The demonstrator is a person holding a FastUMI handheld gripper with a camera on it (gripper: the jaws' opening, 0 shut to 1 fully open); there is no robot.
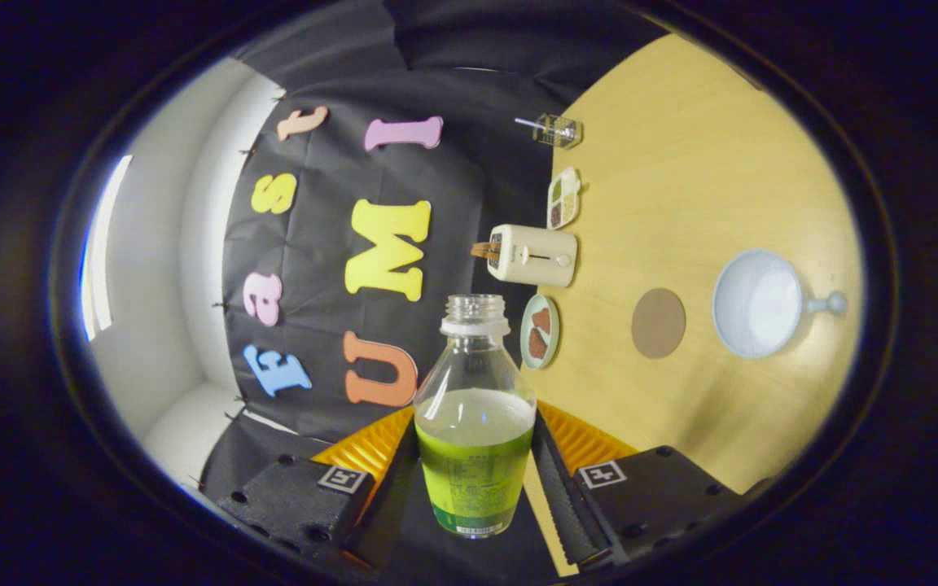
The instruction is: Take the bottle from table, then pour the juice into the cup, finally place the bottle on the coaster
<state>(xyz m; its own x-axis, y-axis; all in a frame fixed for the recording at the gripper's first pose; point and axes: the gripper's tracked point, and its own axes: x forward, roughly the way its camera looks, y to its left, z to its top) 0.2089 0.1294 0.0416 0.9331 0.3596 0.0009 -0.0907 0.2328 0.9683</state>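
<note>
I have the gripper (473, 480) clamped on the bottle (475, 423), both fingers (568, 488) pressing its lower body from either side. The bottle's long axis runs straight out along the fingers, its open, capless mouth pointing forward, away from me. Green juice fills roughly the lower half, its surface lying level across the body. My whole view is rolled, so the wooden table (705, 163) stands off to the right of the fingers. Beyond the right finger I see the round brown coaster (658, 323), and further right the pale blue cup (756, 303), handle pointing away from the coaster.
</note>
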